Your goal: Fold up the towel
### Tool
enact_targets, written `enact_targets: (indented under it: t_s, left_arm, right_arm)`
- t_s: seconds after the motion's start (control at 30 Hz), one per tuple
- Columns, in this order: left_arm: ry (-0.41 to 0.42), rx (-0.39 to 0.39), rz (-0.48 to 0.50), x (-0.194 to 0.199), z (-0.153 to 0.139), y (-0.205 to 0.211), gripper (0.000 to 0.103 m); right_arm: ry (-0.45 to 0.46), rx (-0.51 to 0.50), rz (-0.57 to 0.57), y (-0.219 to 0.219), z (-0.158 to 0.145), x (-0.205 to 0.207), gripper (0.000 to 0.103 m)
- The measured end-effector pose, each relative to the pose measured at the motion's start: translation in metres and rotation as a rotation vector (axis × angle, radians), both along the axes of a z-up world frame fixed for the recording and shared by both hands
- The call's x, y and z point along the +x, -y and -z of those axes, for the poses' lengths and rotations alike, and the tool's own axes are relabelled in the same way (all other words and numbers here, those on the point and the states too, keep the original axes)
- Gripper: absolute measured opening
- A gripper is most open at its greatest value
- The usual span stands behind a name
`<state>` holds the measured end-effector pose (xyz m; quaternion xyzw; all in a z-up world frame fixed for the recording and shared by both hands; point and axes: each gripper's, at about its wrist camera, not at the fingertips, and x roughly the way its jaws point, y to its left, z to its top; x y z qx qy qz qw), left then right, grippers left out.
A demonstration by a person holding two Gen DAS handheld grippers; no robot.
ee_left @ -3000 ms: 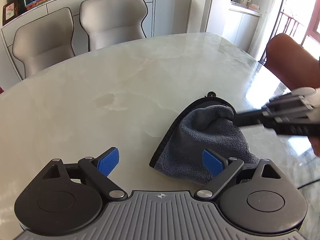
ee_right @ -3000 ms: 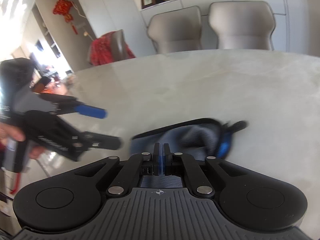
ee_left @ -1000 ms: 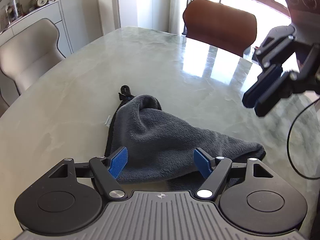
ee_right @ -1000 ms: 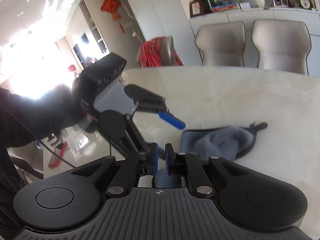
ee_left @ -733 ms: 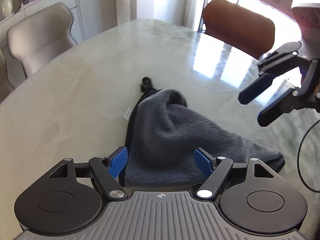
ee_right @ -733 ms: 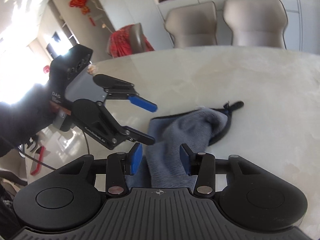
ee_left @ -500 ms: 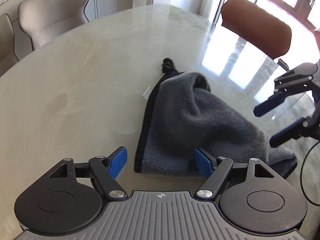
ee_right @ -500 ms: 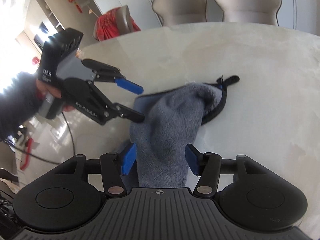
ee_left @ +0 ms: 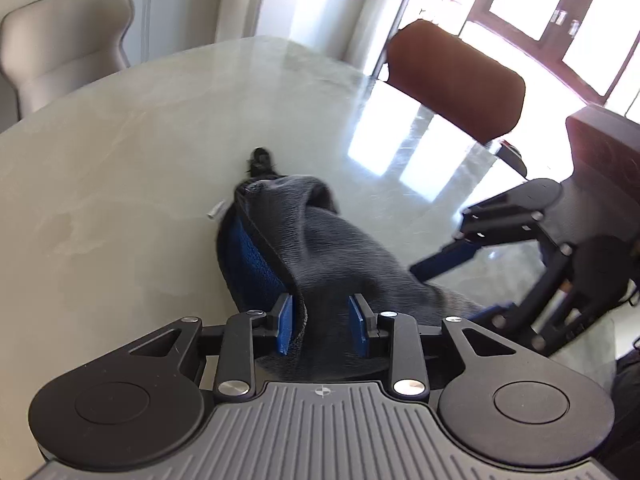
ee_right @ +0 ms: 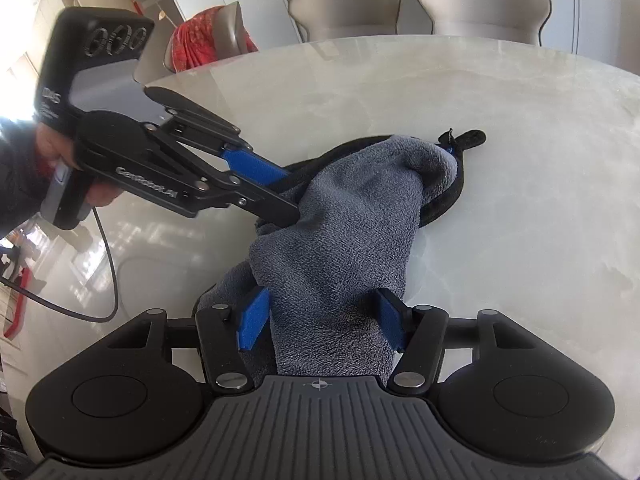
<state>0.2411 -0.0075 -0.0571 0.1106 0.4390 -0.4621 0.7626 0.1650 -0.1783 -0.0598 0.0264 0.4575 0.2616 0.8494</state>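
Observation:
A grey towel [ee_right: 356, 216] with a black hem and a blue underside lies bunched on the marble table [ee_right: 520, 140]. It also shows in the left wrist view [ee_left: 332, 248]. My left gripper [ee_left: 322, 330] is partly closed around a raised fold of the towel at its edge, pads still a little apart. It also shows in the right wrist view [ee_right: 280, 196], reaching into the towel's left side. My right gripper [ee_right: 322, 320] is open with the towel's near end between its pads. It also shows in the left wrist view [ee_left: 460, 280].
Two beige chairs [ee_right: 416, 0] stand at the far table edge. A brown chair [ee_left: 456, 80] stands at the side near the bright windows. A chair with a red cloth [ee_right: 204, 36] is at the left. A black cable [ee_right: 100, 280] hangs from the left gripper.
My left gripper has narrowed around the towel's edge and lifted it, showing the blue underside. My right gripper has moved in so the towel's end lies between its open pads.

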Motion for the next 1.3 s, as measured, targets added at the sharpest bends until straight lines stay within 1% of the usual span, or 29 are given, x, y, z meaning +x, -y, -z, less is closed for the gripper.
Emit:
enact_targets:
  t_s: [0.07, 0.1, 0.17, 0.23, 0.3, 0.37, 0.4, 0.47, 0.5, 0.53, 0.63, 0.7, 0.77, 0.8, 0.87, 0.9, 0.97, 1.0, 1.03, 1.13, 1.3]
  left_arm:
    - [0.017, 0.036, 0.021, -0.006, 0.002, 0.004, 0.030]
    - [0.029, 0.053, 0.033, -0.009, 0.005, 0.007, 0.030]
    - [0.038, 0.057, 0.046, -0.010, 0.005, 0.009, 0.029]
    - [0.046, 0.055, 0.065, -0.011, 0.003, 0.011, 0.029]
    - [0.073, 0.065, 0.084, -0.011, 0.001, 0.013, 0.028]
    - [0.086, 0.070, 0.093, -0.010, 0.001, 0.011, 0.025]
    - [0.087, 0.071, 0.093, -0.009, 0.000, 0.010, 0.022]
    - [0.082, 0.073, 0.086, -0.005, 0.001, 0.008, 0.020]
    - [0.080, 0.073, 0.082, -0.004, 0.002, 0.006, 0.018]
    - [0.078, 0.074, 0.079, -0.003, 0.004, 0.004, 0.014]
    - [0.081, 0.080, 0.068, 0.001, 0.009, 0.000, 0.013]
    - [0.085, 0.081, 0.067, 0.003, 0.010, -0.001, 0.012]
    - [0.091, 0.081, 0.069, 0.004, 0.010, -0.002, 0.010]
    - [0.097, 0.082, 0.072, 0.004, 0.010, -0.003, 0.009]
    - [0.105, 0.082, 0.081, 0.004, 0.010, -0.003, 0.008]
    - [0.112, 0.081, 0.087, 0.003, 0.010, -0.003, 0.006]
    - [0.122, 0.084, 0.097, 0.002, 0.009, -0.004, 0.005]
    - [0.120, 0.090, 0.102, 0.003, 0.010, -0.004, 0.005]
    - [0.120, 0.091, 0.104, 0.003, 0.011, -0.005, 0.005]
    - [0.116, 0.090, 0.100, 0.006, 0.014, 0.000, 0.005]
    - [0.134, 0.090, 0.110, 0.003, 0.008, 0.001, 0.005]
  right_arm:
    - [0.023, 0.003, 0.028, 0.006, -0.010, 0.001, 0.062]
    - [0.049, -0.011, 0.031, 0.007, -0.015, 0.001, 0.063]
    - [0.157, -0.097, -0.008, 0.003, -0.028, -0.002, 0.063]
    - [0.307, -0.232, -0.092, -0.008, -0.037, -0.009, 0.063]
    - [0.453, -0.398, -0.201, -0.024, -0.037, -0.013, 0.063]
    - [0.497, -0.465, -0.288, -0.034, -0.032, -0.009, 0.062]
    - [0.500, -0.475, -0.322, -0.038, -0.029, -0.005, 0.061]
    - [0.469, -0.475, -0.361, -0.044, -0.023, 0.005, 0.039]
    - [0.454, -0.480, -0.384, -0.047, -0.020, 0.010, 0.021]
    - [0.448, -0.486, -0.404, -0.049, -0.018, 0.014, 0.018]
    - [0.510, -0.556, -0.484, -0.054, -0.009, 0.021, 0.018]
    - [0.576, -0.621, -0.573, -0.058, -0.002, 0.024, 0.018]
    - [0.631, -0.641, -0.659, -0.063, 0.007, 0.028, 0.020]
    - [0.645, -0.644, -0.704, -0.066, 0.012, 0.030, 0.023]
    - [0.652, -0.642, -0.788, -0.069, 0.016, 0.033, 0.024]
    - [0.667, -0.651, -0.836, -0.071, 0.018, 0.032, 0.025]
    - [0.719, -0.686, -0.908, -0.073, 0.023, 0.029, 0.031]
    - [0.756, -0.712, -0.945, -0.074, 0.026, 0.029, 0.038]
    - [0.776, -0.728, -0.972, -0.075, 0.028, 0.028, 0.041]
    - [0.789, -0.770, -1.061, -0.080, 0.034, 0.030, 0.041]
    - [0.781, -0.803, -1.195, -0.086, 0.046, 0.029, 0.041]
